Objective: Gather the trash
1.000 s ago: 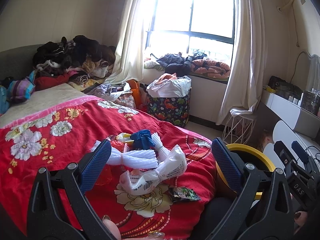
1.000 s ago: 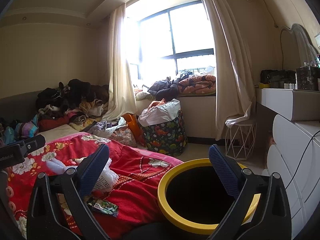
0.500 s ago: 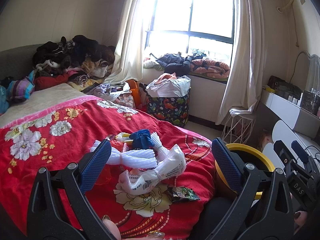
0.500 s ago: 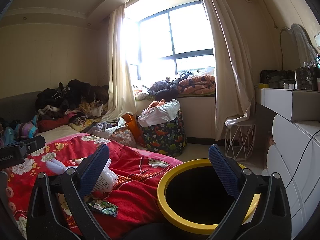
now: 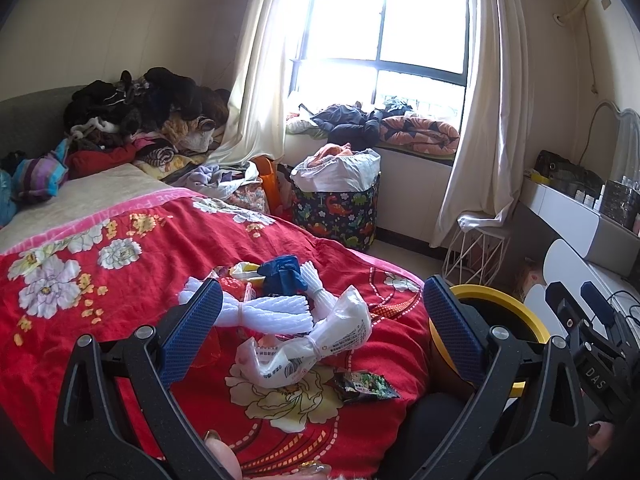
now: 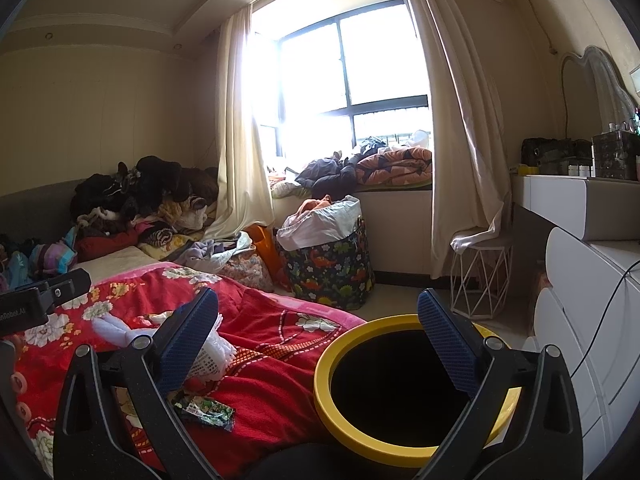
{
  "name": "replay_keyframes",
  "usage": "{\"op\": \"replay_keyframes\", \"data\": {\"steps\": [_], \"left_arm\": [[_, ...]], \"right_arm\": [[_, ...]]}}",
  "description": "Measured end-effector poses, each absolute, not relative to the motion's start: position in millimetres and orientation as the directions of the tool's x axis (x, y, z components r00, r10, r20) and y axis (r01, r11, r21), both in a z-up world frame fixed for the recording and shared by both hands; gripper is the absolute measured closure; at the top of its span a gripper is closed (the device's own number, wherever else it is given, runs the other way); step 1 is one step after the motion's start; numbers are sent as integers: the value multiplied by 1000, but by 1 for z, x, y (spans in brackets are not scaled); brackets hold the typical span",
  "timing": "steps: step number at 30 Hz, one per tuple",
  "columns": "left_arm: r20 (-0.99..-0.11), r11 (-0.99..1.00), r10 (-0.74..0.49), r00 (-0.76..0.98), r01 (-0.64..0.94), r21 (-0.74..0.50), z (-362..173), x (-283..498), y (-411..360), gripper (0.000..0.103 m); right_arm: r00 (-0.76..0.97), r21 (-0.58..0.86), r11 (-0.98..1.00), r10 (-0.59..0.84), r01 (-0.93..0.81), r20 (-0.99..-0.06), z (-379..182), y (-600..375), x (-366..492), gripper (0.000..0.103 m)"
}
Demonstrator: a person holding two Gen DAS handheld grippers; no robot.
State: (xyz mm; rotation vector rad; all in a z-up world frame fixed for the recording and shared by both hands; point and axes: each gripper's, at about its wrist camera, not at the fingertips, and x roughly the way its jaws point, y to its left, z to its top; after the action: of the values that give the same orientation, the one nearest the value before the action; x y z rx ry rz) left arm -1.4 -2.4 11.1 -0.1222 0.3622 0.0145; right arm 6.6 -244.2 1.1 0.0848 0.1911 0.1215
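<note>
Trash lies on the red flowered bedspread (image 5: 100,280): white foam netting (image 5: 264,314), a knotted white plastic bag (image 5: 316,344), a blue cloth-like wad (image 5: 282,276), a yellow wrapper (image 5: 244,270) and a small dark green snack packet (image 5: 366,386) (image 6: 204,408). My left gripper (image 5: 320,336) hovers open over this pile, empty. A black bin with a yellow rim (image 6: 400,440) (image 5: 500,308) stands beside the bed. My right gripper (image 6: 318,344) is open and empty above the bin's near left edge.
Clothes are heaped at the bed's head (image 5: 140,108). A dinosaur-print hamper (image 5: 336,208) and a white wire stool (image 5: 476,252) stand on the floor below the window. White drawers (image 6: 592,304) line the right wall. The other gripper's body (image 5: 588,344) shows at the right.
</note>
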Motion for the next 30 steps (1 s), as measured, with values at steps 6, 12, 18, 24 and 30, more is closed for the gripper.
{"op": "replay_keyframes", "data": {"steps": [6, 12, 18, 24, 30], "left_arm": [[-354, 993, -3, 935, -40, -115, 8, -1, -3, 11], [-356, 990, 17, 934, -65, -122, 2, -1, -3, 11], [-364, 982, 56, 930, -117, -147, -2, 3, 21, 11], [-364, 969, 112, 924, -183, -165, -3, 5, 44, 11], [-376, 951, 156, 913, -241, -192, -7, 8, 70, 11]], "right_arm": [[972, 98, 988, 139, -122, -188, -1, -244, 7, 6], [954, 93, 976, 211, -196, -211, -6, -236, 11, 6], [910, 87, 947, 323, -311, -262, -9, -219, 19, 6], [843, 69, 901, 426, -429, -328, -14, -189, 32, 6], [783, 67, 858, 495, -510, -376, -17, -158, 46, 6]]}}
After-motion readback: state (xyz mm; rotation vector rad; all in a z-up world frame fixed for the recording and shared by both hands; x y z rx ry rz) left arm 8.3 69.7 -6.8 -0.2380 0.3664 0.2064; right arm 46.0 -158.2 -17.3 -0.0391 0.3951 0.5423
